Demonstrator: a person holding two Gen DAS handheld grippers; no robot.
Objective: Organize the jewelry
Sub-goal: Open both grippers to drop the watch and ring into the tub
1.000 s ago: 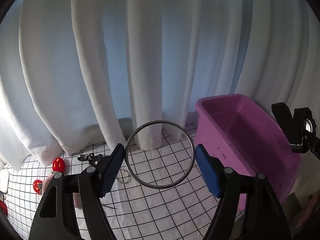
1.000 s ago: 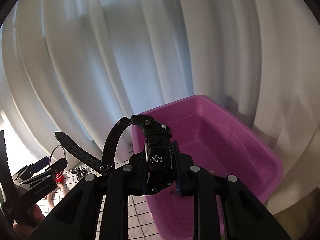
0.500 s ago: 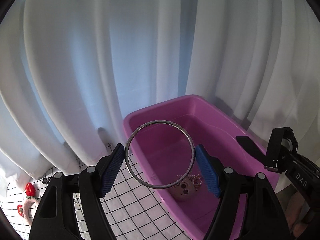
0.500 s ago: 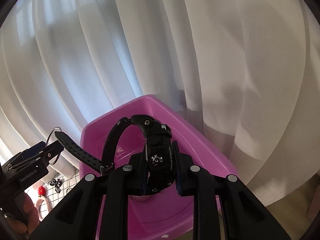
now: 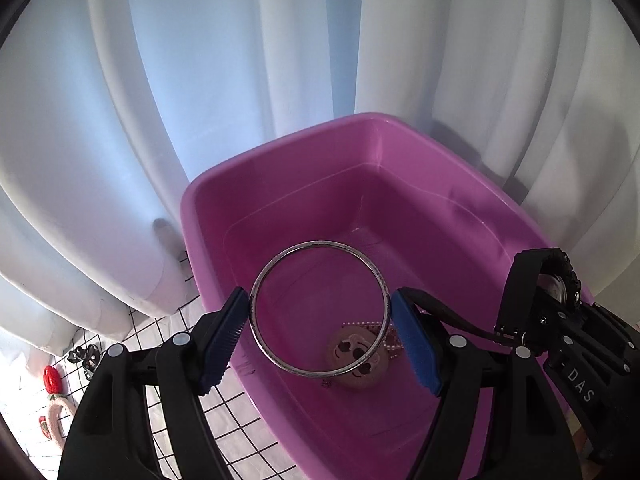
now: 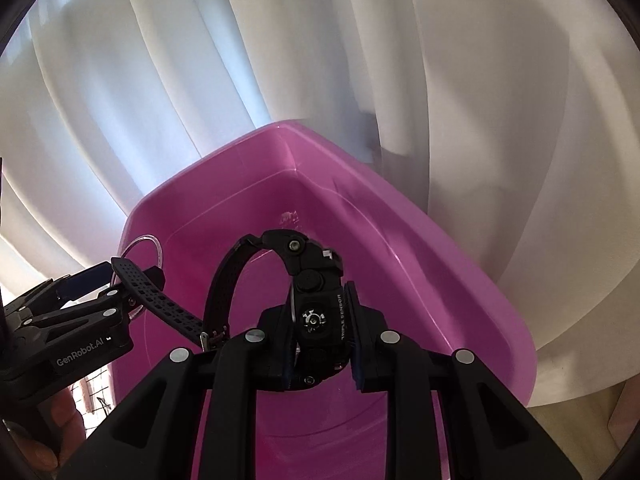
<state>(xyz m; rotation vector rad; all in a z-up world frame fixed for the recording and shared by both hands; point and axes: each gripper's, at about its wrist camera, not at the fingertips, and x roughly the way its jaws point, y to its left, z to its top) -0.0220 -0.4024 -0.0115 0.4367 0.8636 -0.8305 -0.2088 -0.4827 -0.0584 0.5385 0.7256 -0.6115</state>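
Observation:
My left gripper [image 5: 320,334] is shut on a thin silver bangle [image 5: 276,268], holding it upright above the inside of the purple bin [image 5: 280,148]. My right gripper [image 6: 318,326] is shut on a black watch [image 6: 316,292] with its strap hanging to the left, also above the bin [image 6: 460,264]. In the left wrist view the right gripper with the watch [image 5: 552,280] sits at the right over the bin's rim. On the bin floor lie a round beige piece with dark marks [image 5: 360,360] and a pearl strand [image 5: 394,340].
White curtains [image 5: 200,80] hang close behind the bin. A white grid-patterned cloth [image 5: 160,332] covers the table left of the bin. On it lie a red strawberry clip [image 5: 51,378], a pink hair piece [image 5: 54,412] and small dark earrings [image 5: 84,356].
Both grippers have swung right, from above the grid cloth to above the purple bin, still carrying the bangle and the watch. The bin now fills the lower part of both views.

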